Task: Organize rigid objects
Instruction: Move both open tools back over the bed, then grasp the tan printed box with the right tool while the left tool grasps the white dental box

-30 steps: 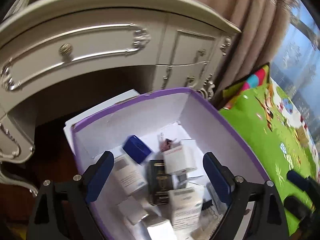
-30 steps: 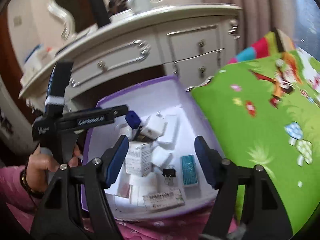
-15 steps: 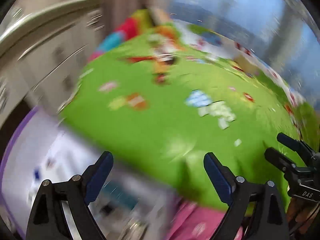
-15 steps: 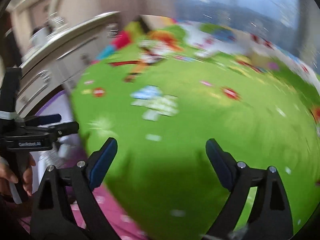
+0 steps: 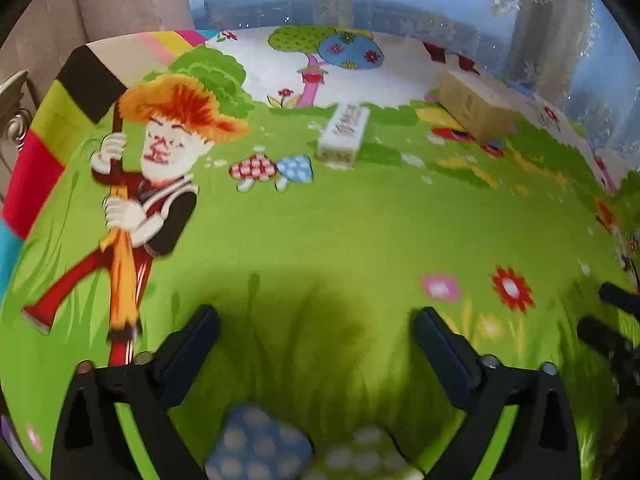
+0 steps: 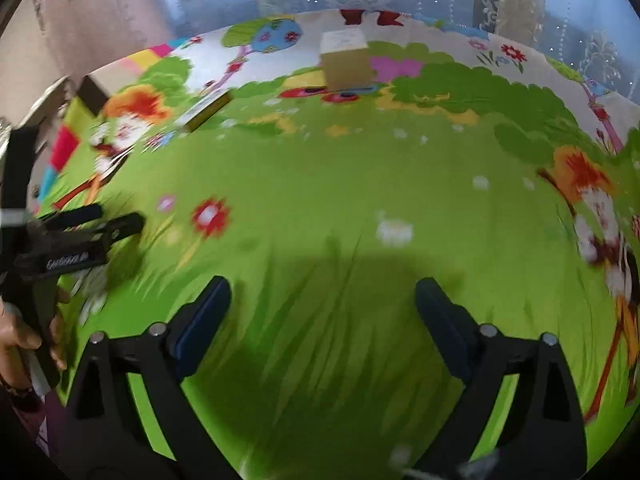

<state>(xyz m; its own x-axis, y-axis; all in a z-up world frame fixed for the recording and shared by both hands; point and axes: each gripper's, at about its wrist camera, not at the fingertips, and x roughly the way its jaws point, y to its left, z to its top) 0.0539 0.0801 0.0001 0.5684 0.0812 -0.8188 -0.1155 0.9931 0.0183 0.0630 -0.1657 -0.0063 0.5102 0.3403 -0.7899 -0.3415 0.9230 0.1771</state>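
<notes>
Both sets of jaws gape wide with nothing between them: left gripper (image 5: 316,344), right gripper (image 6: 322,312), low over the green cartoon mat (image 5: 340,232). Farther along the mat lies a white box (image 5: 343,133); beyond it, near the curtain (image 6: 120,4), a tan box (image 5: 476,110).

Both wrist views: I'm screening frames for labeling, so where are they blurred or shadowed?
Left wrist: white box and tan box fairly sharp, near mat blurred, shadow between the fingers. Right wrist: motion smear throughout, tan box soft, similar shadow; fisheye bends both.
</notes>
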